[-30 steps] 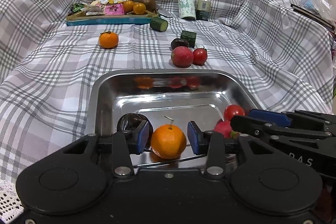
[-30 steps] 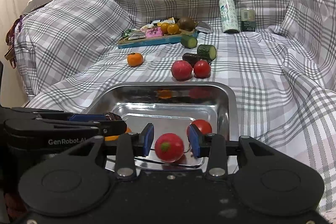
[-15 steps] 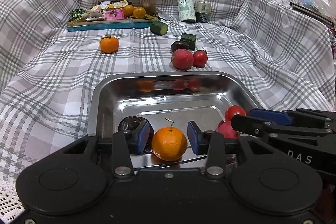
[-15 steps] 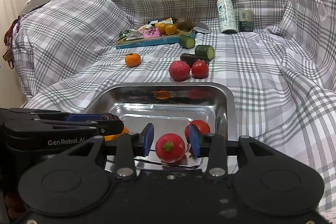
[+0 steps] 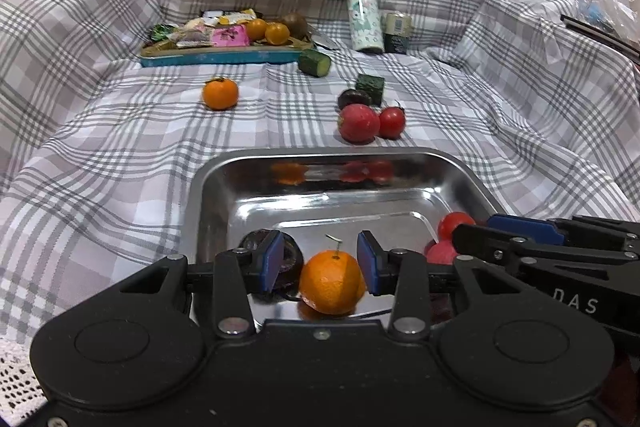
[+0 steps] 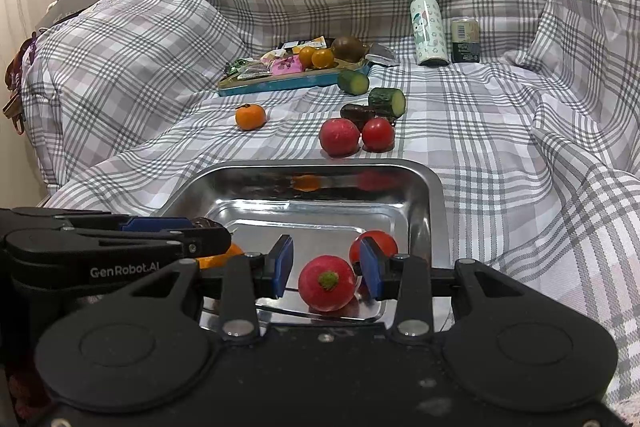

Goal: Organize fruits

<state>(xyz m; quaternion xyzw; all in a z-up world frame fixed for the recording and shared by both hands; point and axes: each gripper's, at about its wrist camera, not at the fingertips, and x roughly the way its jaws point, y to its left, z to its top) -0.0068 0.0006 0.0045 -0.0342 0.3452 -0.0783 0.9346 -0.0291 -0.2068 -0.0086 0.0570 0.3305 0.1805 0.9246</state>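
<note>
Where the steel tray (image 5: pixel 208 195) sits on the plaid cloth (image 5: pixel 100 163), an orange (image 5: pixel 332 282) lies between the left gripper's (image 5: pixel 321 263) parted jaws, untouched on the left side. The right gripper (image 6: pixel 326 263), likewise parted, brackets a red fruit (image 6: pixel 327 283). More fruit lies beyond the tray.

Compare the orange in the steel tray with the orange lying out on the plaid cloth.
The tray orange sits inside the steel tray, between the left gripper's open pads; the cloth orange lies loose on the plaid cloth, beyond the tray. The tray orange carries a thin pale stem stub; the cloth orange shows a dark green cap. Both are small, round and bright orange.
</note>
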